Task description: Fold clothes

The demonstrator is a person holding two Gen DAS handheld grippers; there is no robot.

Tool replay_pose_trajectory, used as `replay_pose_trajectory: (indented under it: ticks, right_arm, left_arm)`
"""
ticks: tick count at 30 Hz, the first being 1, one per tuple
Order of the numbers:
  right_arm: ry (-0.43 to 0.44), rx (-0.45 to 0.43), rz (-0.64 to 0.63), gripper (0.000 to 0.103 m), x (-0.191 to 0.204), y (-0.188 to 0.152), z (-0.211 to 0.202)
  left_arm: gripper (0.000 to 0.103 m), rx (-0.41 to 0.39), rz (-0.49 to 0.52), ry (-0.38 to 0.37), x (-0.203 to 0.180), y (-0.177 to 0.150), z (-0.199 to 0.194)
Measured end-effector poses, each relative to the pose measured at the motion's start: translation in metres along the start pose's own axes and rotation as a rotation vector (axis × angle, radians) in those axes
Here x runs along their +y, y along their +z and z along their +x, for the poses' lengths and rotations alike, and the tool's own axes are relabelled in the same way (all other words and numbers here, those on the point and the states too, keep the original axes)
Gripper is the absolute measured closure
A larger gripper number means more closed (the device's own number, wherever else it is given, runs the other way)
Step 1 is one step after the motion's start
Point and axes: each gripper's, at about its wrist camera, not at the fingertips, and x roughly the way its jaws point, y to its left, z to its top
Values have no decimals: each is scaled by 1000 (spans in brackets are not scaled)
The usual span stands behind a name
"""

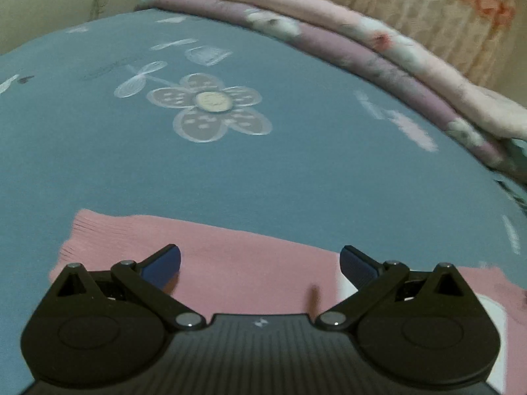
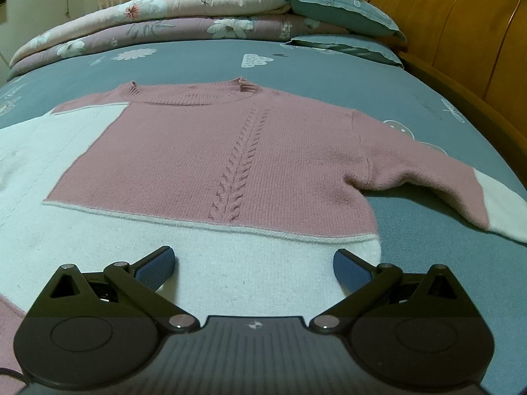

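Pink-and-white knit sweater [image 2: 210, 151] lies flat; our left gripper [image 1: 260, 263] and right gripper [image 2: 253, 263] both gape empty, so a shallow pinch could drag it crooked.

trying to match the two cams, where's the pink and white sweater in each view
Left wrist: only a pink strip of the sweater shows, low in the picture by the open tongs.
Right wrist: the whole sweater lies flat across the middle.
Shared landmark: the folded floral quilts at the bed's far edge.
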Motion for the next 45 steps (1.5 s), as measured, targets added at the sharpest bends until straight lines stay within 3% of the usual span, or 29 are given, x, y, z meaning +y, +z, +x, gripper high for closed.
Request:
replay_pose_trajectory:
  ticks: [6, 10, 13, 15, 18, 22, 24, 27, 30, 33, 40, 43, 45]
  right_arm:
    - [14, -5, 19, 0, -3, -2, 1]
    - [19, -13, 14, 0, -3, -3, 0]
    - [22, -15, 10, 0, -4, -3, 0]
    - [26, -12, 8, 0, -5, -3, -1]
    - [35, -6, 7, 0, -6, -2, -2]
    - [44, 6, 6, 0, -7, -1, -4]
    - [50, 11, 7, 0, -8, -1, -4]
    - [57, 15, 12, 0, -10, -1, -5]
    - [52, 12, 6, 0, -9, -2, -4]
    - [46, 9, 1, 0, -7, -2, -4]
    - [29, -19, -15, 0, -4, -9, -5]
    - [16, -32, -17, 0, -2, -11, -6]
    - [-2, -26, -4, 0, 0, -9, -6]
  left_arm:
    - [1, 38, 169, -215, -99, -23, -33]
    - [1, 109, 270, -404, -168, -53, -57]
    - [1, 175, 295, -497, -202, -80, -58]
    - [1, 211, 300, -503, -216, -98, -48]
    - [1, 239, 292, -445, -221, -117, -28]
    - [1, 300, 226, -389, -203, -132, -5]
    - [1, 288, 230, -396, -192, -143, -13]
    - [1, 275, 238, -349, -189, -148, -29]
    - [1, 230, 249, -384, -193, -151, -53]
    - [1, 171, 332, -443, -215, -163, -75]
    - [1, 150, 632, -447, -268, -219, -75]
    - [1, 97, 666, -472, -266, -234, -69]
    - [1, 119, 663, -490, -258, -240, -63]
